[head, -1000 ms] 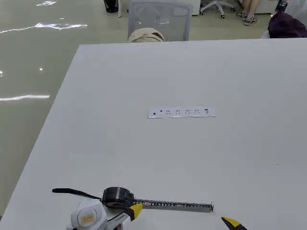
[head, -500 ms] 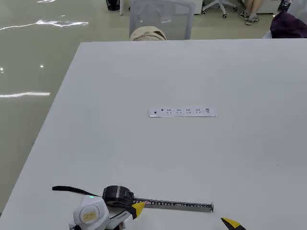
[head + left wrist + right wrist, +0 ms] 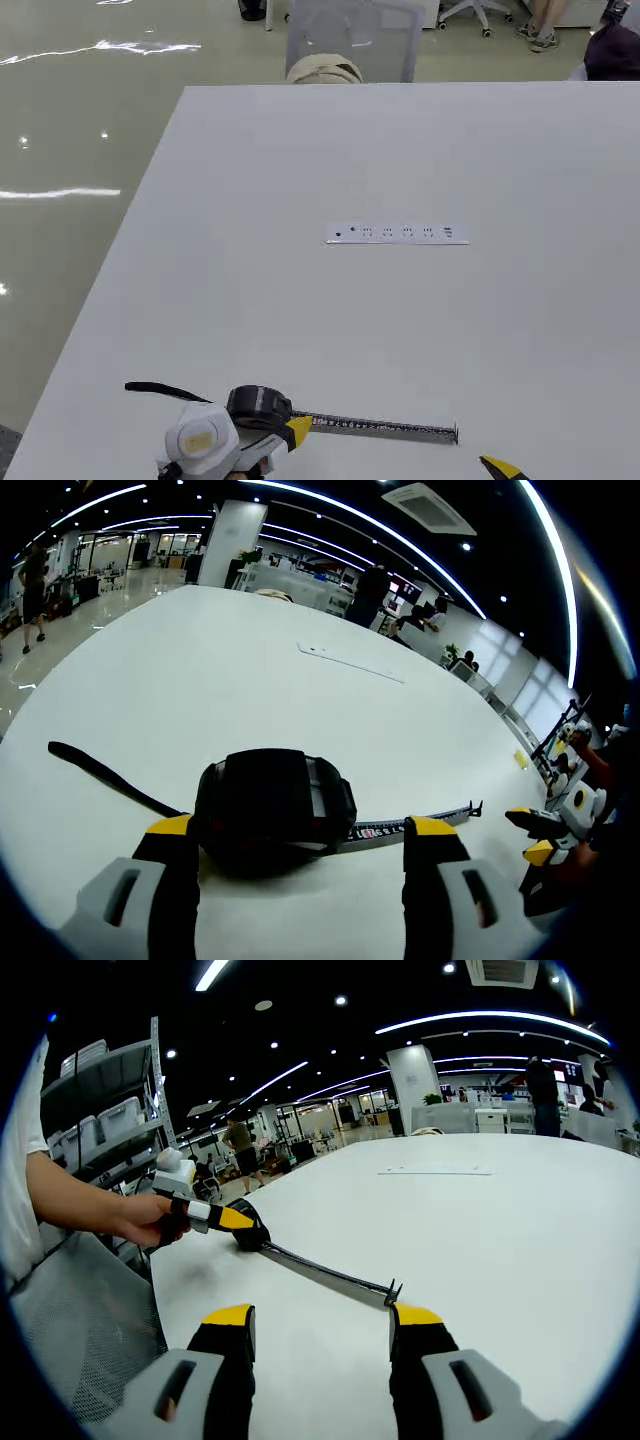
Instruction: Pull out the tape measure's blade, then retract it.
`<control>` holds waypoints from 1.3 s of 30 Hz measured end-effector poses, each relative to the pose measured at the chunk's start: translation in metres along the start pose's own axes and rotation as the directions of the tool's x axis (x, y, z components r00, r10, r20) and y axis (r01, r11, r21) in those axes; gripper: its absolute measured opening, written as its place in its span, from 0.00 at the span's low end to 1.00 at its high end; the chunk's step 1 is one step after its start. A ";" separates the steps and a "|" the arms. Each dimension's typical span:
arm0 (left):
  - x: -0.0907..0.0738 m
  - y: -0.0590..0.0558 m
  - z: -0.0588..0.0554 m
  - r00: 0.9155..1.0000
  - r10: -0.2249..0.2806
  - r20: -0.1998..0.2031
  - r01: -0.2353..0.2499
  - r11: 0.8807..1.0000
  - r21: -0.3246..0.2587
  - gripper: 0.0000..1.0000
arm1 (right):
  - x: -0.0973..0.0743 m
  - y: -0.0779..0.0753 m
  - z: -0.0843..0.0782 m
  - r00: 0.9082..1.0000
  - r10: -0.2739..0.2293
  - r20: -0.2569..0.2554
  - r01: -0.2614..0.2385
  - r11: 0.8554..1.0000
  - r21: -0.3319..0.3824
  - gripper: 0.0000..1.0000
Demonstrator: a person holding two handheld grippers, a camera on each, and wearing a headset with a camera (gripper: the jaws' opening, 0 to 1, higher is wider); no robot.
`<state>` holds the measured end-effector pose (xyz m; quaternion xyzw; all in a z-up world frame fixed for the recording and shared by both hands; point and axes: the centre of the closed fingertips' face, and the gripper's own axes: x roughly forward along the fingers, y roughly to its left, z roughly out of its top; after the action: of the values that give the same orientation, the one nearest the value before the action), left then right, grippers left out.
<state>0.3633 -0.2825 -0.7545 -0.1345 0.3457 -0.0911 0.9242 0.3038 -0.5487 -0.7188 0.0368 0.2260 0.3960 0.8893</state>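
1 tape (image 3: 270, 805) sits between left gripper (image 3: 300, 828) jaws, spread wide | 1 blade (image 3: 325, 1273) out, tip just before right gripper (image 3: 320, 1317), spread wide

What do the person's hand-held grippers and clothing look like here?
The left hand-held gripper and right hand-held gripper both have grey jaws, black along the inside, with yellow tips. The left one's body is white. The person wears a white short sleeve.

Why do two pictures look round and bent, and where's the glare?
Left and right gripper views are fisheye, so the table and ceiling lights bow; the head view stays straight, with glare streaks on the floor; the tape measure looms large in the left gripper view.
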 end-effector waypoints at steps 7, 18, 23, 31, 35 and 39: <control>0.004 0.001 0.003 0.999 0.049 0.007 -0.049 0.999 -0.016 0.86 | -0.001 -0.003 -0.001 1.000 -0.002 -0.006 0.002 1.000 -0.008 0.54; 0.005 0.006 0.004 0.994 0.110 0.019 -0.109 0.993 -0.054 0.82 | -0.005 -0.010 -0.001 1.000 -0.011 -0.009 0.011 1.000 -0.005 0.53; 0.006 0.008 0.006 0.991 0.135 0.026 -0.133 0.988 -0.073 0.81 | -0.002 -0.008 0.000 1.000 0.007 -0.019 -0.007 1.000 -0.026 0.54; 0.007 0.011 0.006 0.984 0.175 0.021 -0.173 0.982 -0.072 0.79 | -0.001 -0.007 0.004 1.000 0.013 -0.013 -0.013 0.999 -0.030 0.53; 0.007 0.013 0.006 0.982 0.189 0.018 -0.187 0.979 -0.081 0.76 | -0.002 -0.006 0.004 1.000 0.020 -0.009 -0.021 1.000 -0.017 0.52; 0.007 0.015 0.006 0.979 0.202 0.017 -0.200 0.976 -0.083 0.73 | -0.003 -0.004 0.003 1.000 0.024 -0.012 -0.024 1.000 -0.012 0.50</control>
<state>0.3733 -0.2688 -0.7595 -0.1370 0.3494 0.0187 0.9267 0.3061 -0.5532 -0.7160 0.0318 0.2282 0.4084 0.8833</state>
